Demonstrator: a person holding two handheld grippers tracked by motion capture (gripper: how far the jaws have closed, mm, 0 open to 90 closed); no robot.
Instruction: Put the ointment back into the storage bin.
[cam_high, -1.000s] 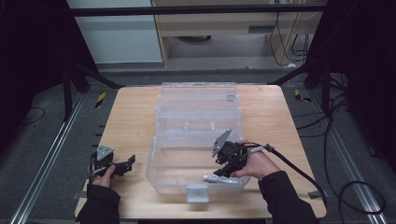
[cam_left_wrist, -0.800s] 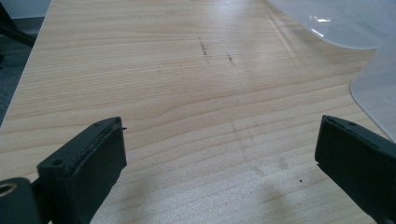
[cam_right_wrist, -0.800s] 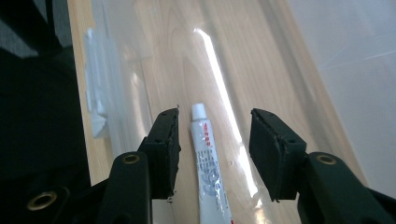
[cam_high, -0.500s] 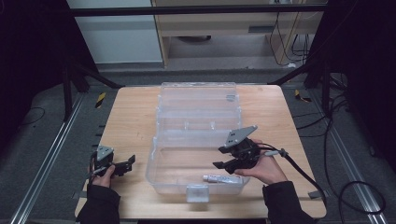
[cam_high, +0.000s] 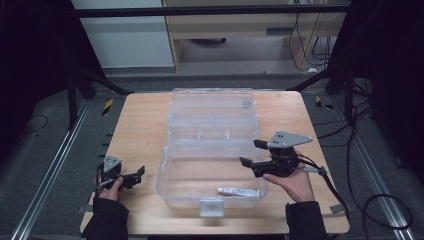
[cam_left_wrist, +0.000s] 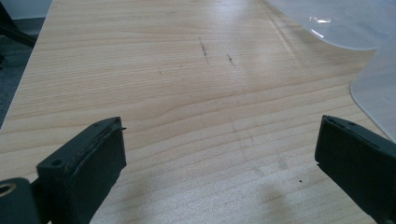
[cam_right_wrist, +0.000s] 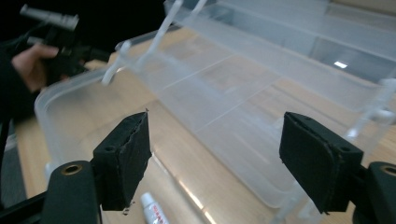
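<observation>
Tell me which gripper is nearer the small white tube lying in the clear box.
Right. The right gripper hovers open just above the box's right edge, its jaws just opened, the tube close below it. The left gripper rests on the table outside the box's left wall, farther off.

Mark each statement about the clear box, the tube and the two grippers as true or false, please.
1. The tube lies inside the clear box. True.
2. The right gripper holds the tube. False: its fingers have just been opening, with nothing between them.
3. The box lid is closed. False: it stands open.
4. The left gripper is beside the box, over bare table. True.
5. The left gripper's fingers are shut. False: they stand apart.
</observation>
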